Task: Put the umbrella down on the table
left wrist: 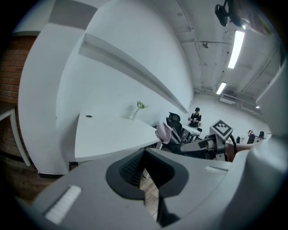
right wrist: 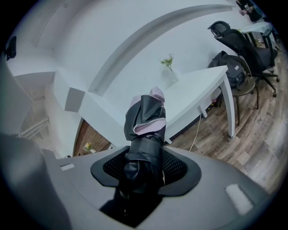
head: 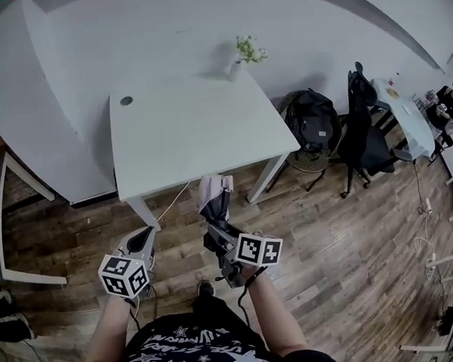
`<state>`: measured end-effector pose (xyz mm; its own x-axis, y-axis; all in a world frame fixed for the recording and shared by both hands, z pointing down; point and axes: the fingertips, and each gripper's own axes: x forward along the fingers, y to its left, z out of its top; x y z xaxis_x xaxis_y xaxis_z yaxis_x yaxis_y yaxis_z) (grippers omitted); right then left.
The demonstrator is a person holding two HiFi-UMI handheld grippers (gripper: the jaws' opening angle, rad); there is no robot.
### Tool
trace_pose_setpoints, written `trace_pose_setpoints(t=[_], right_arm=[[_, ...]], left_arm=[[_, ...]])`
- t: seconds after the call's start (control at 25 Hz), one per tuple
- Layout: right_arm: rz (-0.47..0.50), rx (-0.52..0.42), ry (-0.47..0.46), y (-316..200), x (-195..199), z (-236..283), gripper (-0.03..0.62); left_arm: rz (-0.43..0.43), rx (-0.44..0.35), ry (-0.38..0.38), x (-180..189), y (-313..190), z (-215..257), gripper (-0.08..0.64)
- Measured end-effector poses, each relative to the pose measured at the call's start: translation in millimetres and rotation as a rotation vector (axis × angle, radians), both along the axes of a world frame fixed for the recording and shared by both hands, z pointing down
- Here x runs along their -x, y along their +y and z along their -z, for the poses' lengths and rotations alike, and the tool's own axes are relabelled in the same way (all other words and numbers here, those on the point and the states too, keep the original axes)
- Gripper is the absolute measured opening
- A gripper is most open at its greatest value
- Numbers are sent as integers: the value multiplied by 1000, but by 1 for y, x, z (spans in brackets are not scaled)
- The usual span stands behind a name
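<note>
My right gripper point(right wrist: 144, 168) is clamped on the folded umbrella point(right wrist: 145, 121). Both pads press its black wrapped body, and the pink-lined end sticks out past the jaws. In the head view the right gripper point(head: 218, 234) holds the umbrella point(head: 214, 200) in the air over the wood floor point(head: 345, 238). Its far end is right at the near edge of the white table point(head: 193, 132) and it is not lying on the top. My left gripper point(left wrist: 144, 173) has its jaws together with nothing between them, just floor showing through the slit. In the head view it hangs low to the left point(head: 142, 239), apart from the umbrella. The only container on the table is a small white vase point(head: 236, 67) at the far right corner, with a green sprig point(head: 251, 51) in it. There is a round cable hole point(head: 127, 101) at the far left of the top. A black backpack point(head: 312, 121) sits on a round seat just right of the table, with a black office chair point(head: 361, 134) beyond.
</note>
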<state>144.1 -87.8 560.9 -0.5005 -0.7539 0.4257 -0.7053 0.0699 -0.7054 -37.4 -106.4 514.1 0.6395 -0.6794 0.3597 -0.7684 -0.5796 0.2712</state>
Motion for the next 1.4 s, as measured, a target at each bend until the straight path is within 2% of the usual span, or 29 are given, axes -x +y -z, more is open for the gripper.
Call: trace_pose_setpoints(t=[0.32,0.68,0.96,1.2,1.4], right_arm=[[73,-3,3,-54,-29,2,229],[135,27,14,-89,-17,-9,229],[141,49,31,-119,-14,-14,229],[131,66,70,-185,-14,-23,229],[137,84,96,-219,-15,-32,229]], left_arm=[[88,-46,-10,-27,-50,12,3],[142,-17,8,-22,-63,4,3],[133,-7,15,-21,-98,-3,3],[85,-6,54,-26,-171,-11,3],[73,0,39,-33,-210,-17,3]])
